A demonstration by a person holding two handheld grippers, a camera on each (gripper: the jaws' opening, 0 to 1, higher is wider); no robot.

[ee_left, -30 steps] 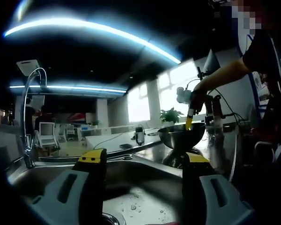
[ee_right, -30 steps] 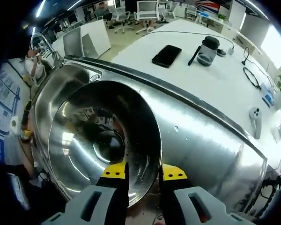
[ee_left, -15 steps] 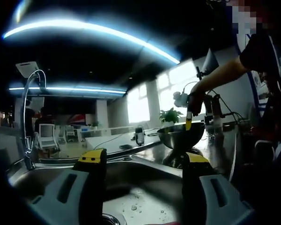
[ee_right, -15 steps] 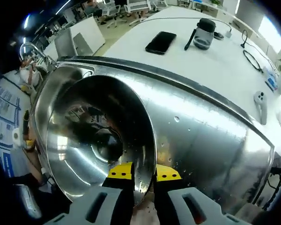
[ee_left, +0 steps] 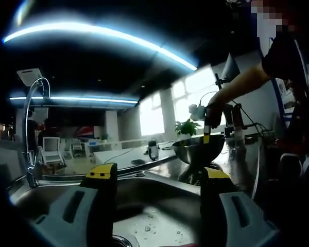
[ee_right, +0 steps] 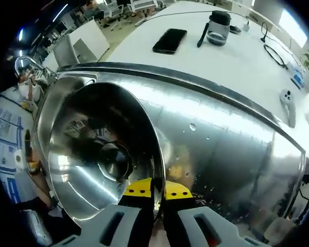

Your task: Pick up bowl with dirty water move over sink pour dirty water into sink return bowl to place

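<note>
A shiny steel bowl [ee_right: 92,159] sits over the steel counter [ee_right: 232,149] beside the sink [ee_right: 59,100], and its inside reflects the room. My right gripper [ee_right: 155,189] is shut on the bowl's near rim, one yellow-tipped jaw inside and one outside. In the left gripper view the same bowl [ee_left: 198,148] stands at the counter's far right, with a person's hand and the right gripper [ee_left: 206,135] on its rim. My left gripper [ee_left: 158,175] is open and holds nothing, low over the sink basin [ee_left: 149,218].
A curved faucet [ee_left: 32,128] rises at the sink's left end. Behind the counter a white table [ee_right: 237,67] carries a black phone [ee_right: 169,40], a glass jar [ee_right: 216,28] and cables. Water drops lie on the sink floor. The person stands at the right.
The right gripper's jaws have drawn closer together on the bowl's rim. The right gripper view has shifted slightly. The left gripper has stayed put.
</note>
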